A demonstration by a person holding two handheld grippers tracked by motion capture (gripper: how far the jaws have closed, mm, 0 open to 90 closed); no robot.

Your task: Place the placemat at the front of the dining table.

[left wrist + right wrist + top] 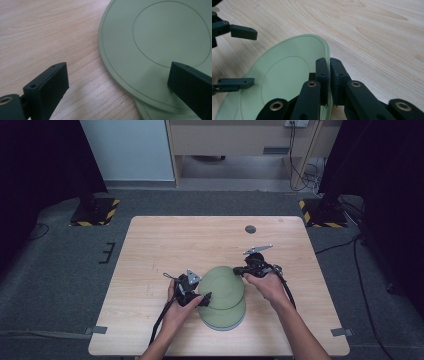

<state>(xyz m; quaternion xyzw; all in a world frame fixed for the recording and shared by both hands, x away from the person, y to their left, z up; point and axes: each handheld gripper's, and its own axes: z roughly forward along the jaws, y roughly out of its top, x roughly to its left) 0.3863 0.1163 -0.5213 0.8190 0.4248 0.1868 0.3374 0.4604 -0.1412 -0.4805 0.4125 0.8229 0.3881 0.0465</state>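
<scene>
Right tool clamped on the rim of the top pale green round plastic plate, jaws nearly together with the thin edge pinched between them; the plate tilts, far side raised, likely so it can peel off the stack. Left tool spread wide, one jaw over the plate's near-left edge, the other over bare wood, not pressing anything, probably poised to steady or take the plate. Light wooden table: lots of free surface behind and to both sides of the stack, so there is room to carry the plate away; the front edge lies close to the stack. Second pale green plate underneath lies flat, its rim peeking out toward the person. Small dark round hole near the table's far edge, well apart.
</scene>
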